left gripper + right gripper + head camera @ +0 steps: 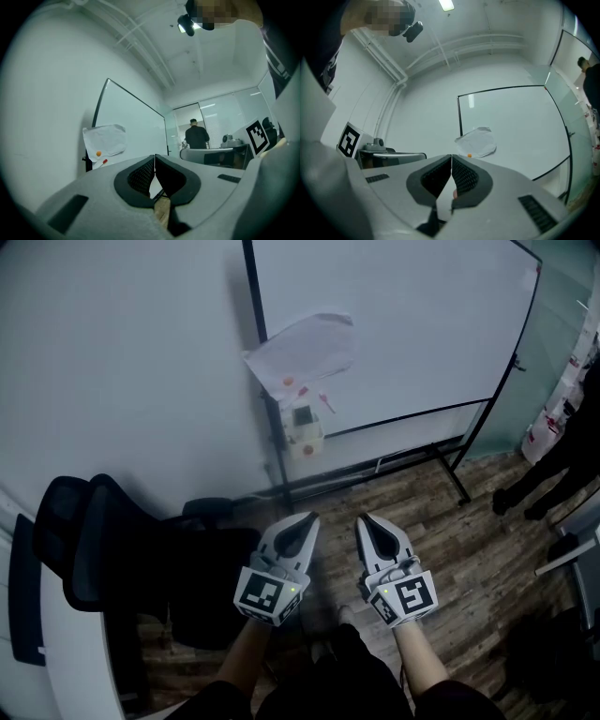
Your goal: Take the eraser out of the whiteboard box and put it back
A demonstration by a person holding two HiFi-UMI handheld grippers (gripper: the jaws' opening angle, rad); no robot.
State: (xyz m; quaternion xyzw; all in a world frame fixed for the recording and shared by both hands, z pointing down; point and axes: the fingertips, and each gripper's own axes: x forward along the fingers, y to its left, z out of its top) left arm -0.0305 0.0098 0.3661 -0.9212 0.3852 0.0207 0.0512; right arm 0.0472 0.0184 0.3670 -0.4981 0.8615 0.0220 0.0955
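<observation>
Whiteboard box point(302, 432) clear only in head view

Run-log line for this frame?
left gripper: shut, empty | right gripper: shut, empty | white whiteboard box: at left edge of black-framed whiteboard, untouched

The whiteboard point(403, 324) is looking smooth and a bit shiny, and the paper point(302, 354) by its black frame point(255, 296) is looking thin and wrinkled. The floor point(487, 549) is showing dull brown wood planks. The left gripper point(309, 517) and right gripper point(364, 519) are looking like matt grey plastic, with bumpy black pads point(140, 177).
</observation>
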